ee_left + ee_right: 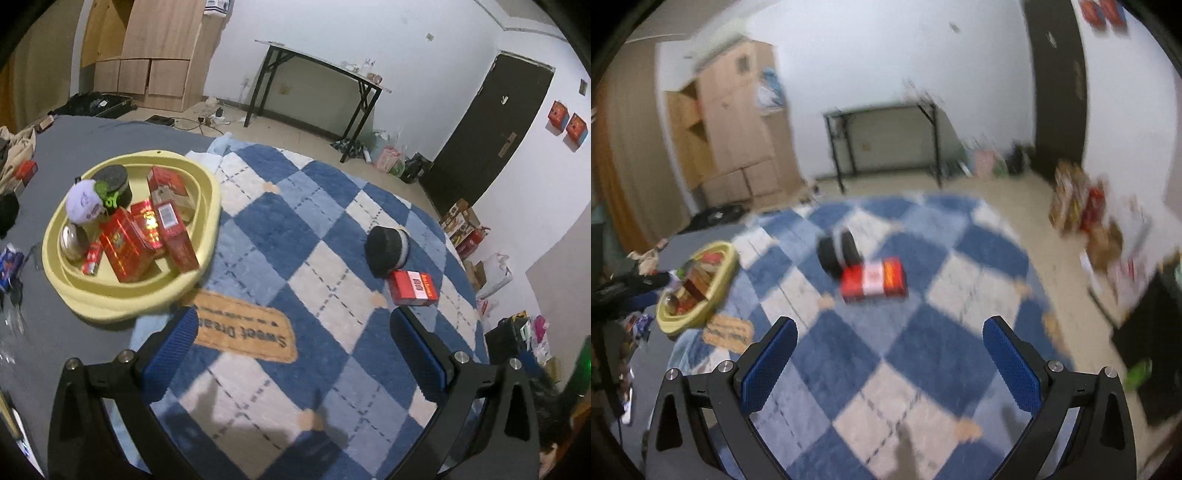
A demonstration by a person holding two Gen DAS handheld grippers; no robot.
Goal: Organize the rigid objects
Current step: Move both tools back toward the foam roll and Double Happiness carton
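Note:
A yellow basin (207, 192) sits at the left on the bed, holding several red boxes (125, 247), a black round tin (114, 179) and a white plush toy (83, 203). A red and white box (413, 287) lies on the blue checked blanket (288, 236) beside a black round tin (386, 247). My left gripper (293, 328) is open and empty, above the blanket between basin and box. In the blurred right wrist view, my right gripper (890, 334) is open and empty, short of the red box (874, 281) and black tin (836, 254); the basin (722, 280) is far left.
A grey sheet (74, 147) lies under the basin with small items at its left edge. A "Sweet Dream" label (245, 328) is on the blanket. A black folding table (317, 70), wooden cabinet (147, 51), dark door (491, 125) and floor clutter (465, 229) lie beyond.

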